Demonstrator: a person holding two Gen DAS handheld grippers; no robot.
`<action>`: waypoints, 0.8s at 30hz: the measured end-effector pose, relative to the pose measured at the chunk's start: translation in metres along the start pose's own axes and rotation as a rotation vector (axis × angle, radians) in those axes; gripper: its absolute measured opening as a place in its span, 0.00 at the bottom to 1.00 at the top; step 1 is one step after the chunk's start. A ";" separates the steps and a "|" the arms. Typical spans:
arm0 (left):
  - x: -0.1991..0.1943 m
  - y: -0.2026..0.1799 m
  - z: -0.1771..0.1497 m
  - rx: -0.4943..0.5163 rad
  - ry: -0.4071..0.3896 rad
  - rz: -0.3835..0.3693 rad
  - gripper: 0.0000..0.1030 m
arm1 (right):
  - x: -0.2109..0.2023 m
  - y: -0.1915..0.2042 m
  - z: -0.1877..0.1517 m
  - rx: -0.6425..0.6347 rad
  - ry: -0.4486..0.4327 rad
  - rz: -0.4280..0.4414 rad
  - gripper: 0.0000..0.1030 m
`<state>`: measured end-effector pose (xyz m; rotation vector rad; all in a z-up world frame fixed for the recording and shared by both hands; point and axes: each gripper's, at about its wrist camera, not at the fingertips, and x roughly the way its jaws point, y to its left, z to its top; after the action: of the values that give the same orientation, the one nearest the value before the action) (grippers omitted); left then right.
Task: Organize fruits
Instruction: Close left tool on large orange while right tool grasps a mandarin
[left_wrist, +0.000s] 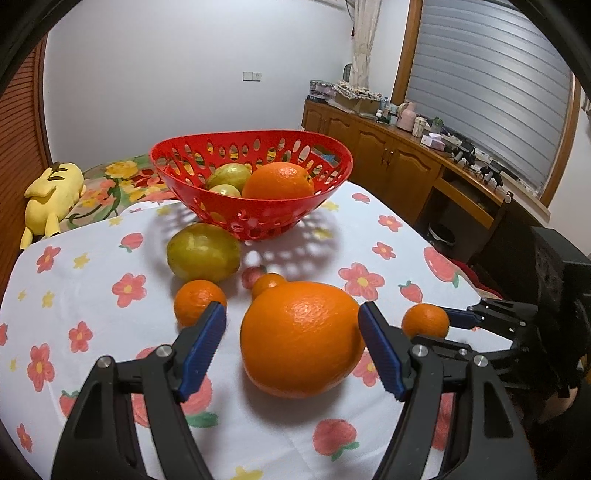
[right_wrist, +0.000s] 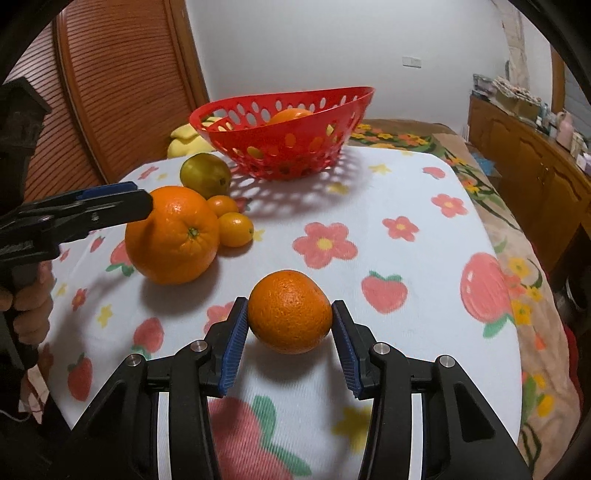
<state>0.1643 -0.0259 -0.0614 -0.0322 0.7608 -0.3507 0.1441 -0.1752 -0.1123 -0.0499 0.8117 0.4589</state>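
We see a red plastic basket (left_wrist: 255, 173) with oval holes standing on a table covered by a white cloth (left_wrist: 110, 332) printed with pink flowers and strawberries; the basket is our landmark. Inside it lie a large orange (left_wrist: 279, 181) and two yellow-green fruits (left_wrist: 228, 176). Just in front of the basket, on the cloth, sits a round yellow-green fruit (left_wrist: 203, 253). Nearer to us than that fruit lie two small tangerines (left_wrist: 199, 301), and beside them a big round orange (left_wrist: 301, 339). Our left gripper (left_wrist: 291, 339), black with blue ribbed pads, straddles this big orange with its jaws wide; the right pad appears to be at the peel, the left pad stands clear, so the fruit is not clamped. Well in front of the basket and to the right of the big orange, our right gripper (right_wrist: 290, 332) has a medium orange with rough peel (right_wrist: 290, 312) between its blue pads. Its jaws are narrow; the left pad touches the fruit, and a thin gap seems to remain at the right pad, so we cannot tell if the grip is firm. A hand (right_wrist: 27, 302) holds the left gripper's handle at the left edge of the right wrist view.
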 end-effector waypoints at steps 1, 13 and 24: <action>0.002 -0.001 0.000 0.003 0.006 0.002 0.72 | -0.001 0.000 -0.002 0.002 -0.002 0.000 0.44; 0.023 -0.013 -0.009 0.011 0.066 -0.065 0.84 | 0.001 -0.006 -0.009 0.027 -0.020 -0.006 0.44; 0.034 -0.019 -0.012 0.004 0.089 -0.093 0.84 | 0.001 -0.006 -0.010 0.025 -0.024 -0.006 0.44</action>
<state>0.1730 -0.0535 -0.0894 -0.0489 0.8483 -0.4442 0.1400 -0.1826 -0.1209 -0.0235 0.7937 0.4429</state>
